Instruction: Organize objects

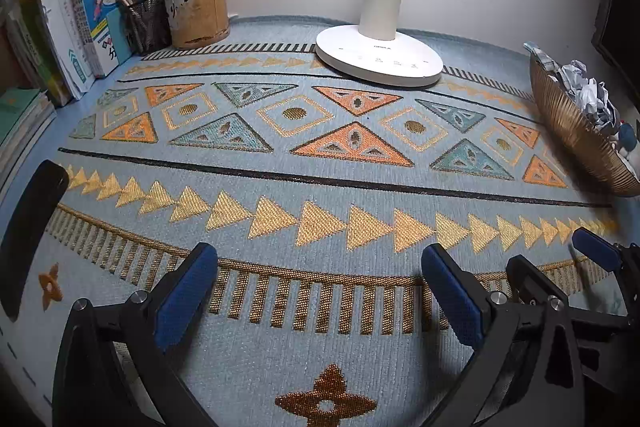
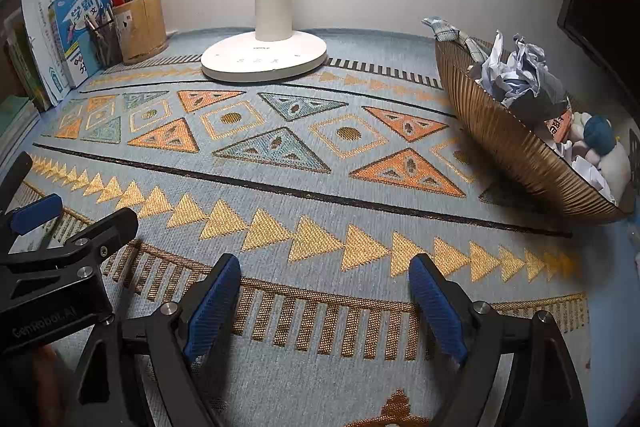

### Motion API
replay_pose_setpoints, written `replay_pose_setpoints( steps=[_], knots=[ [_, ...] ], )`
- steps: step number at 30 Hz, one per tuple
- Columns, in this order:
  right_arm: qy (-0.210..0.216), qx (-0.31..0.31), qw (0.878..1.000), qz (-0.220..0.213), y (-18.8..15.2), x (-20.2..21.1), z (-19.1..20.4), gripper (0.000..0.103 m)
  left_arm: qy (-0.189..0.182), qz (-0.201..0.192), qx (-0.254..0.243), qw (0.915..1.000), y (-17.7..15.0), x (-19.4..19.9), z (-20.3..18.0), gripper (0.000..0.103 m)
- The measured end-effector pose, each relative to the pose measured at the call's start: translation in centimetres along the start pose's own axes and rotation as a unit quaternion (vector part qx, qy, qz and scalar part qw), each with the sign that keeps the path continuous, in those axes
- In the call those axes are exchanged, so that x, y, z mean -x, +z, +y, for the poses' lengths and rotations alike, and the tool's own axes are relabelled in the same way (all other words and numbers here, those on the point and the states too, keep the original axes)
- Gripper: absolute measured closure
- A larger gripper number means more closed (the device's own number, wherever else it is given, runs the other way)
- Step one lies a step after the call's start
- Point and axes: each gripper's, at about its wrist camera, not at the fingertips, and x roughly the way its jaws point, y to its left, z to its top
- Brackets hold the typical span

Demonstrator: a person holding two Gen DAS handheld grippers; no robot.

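My left gripper point(image 1: 320, 263) is open and empty, low over the patterned blue mat point(image 1: 320, 187). My right gripper point(image 2: 325, 275) is open and empty too, beside it on the right; it shows at the right edge of the left wrist view point(image 1: 560, 259), and the left gripper shows at the left edge of the right wrist view point(image 2: 72, 223). A ribbed golden bowl point(image 2: 516, 143) at the right holds crumpled paper point(image 2: 516, 75), a cloth and small soft things; it also shows in the left wrist view point(image 1: 576, 139). No loose object lies between either pair of fingers.
A white desk lamp base point(image 1: 378, 59) stands at the back middle. A wooden pen holder point(image 1: 198, 7) and a mesh pen cup point(image 1: 146, 23) stand at the back left beside upright books point(image 1: 100, 11). A black object point(image 1: 32, 227) lies at the left edge.
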Motion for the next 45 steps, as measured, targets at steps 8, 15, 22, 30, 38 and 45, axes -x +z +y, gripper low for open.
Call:
replay_pose_setpoints(
  steps=[8,15,22,30,38,45],
  knots=[
    [0.003,-0.009,1.0,0.005,0.05,-0.14,-0.2,0.015,-0.004,0.0,0.003,1.0,0.04,-0.01,0.27,0.001],
    [0.007,-0.012,1.0,0.007,0.0,-0.18,-0.26,0.014,-0.005,0.0,0.004,1.0,0.04,-0.01,0.35,0.001],
    [0.01,-0.017,1.0,0.009,-0.05,-0.22,-0.36,0.013,-0.005,0.001,0.007,1.0,0.04,-0.03,0.43,0.001],
    [0.011,-0.019,1.0,0.011,-0.02,-0.29,-0.48,0.011,-0.006,0.002,0.007,1.0,0.05,-0.06,0.47,0.001],
    [0.011,-0.019,1.0,0.011,-0.02,-0.26,-0.5,0.011,-0.006,0.002,0.007,1.0,0.06,-0.07,0.54,0.001],
    [0.012,-0.02,1.0,0.012,-0.05,-0.27,-0.52,0.01,-0.008,0.004,0.009,0.9999,0.02,-0.19,0.75,0.001]
  ],
)
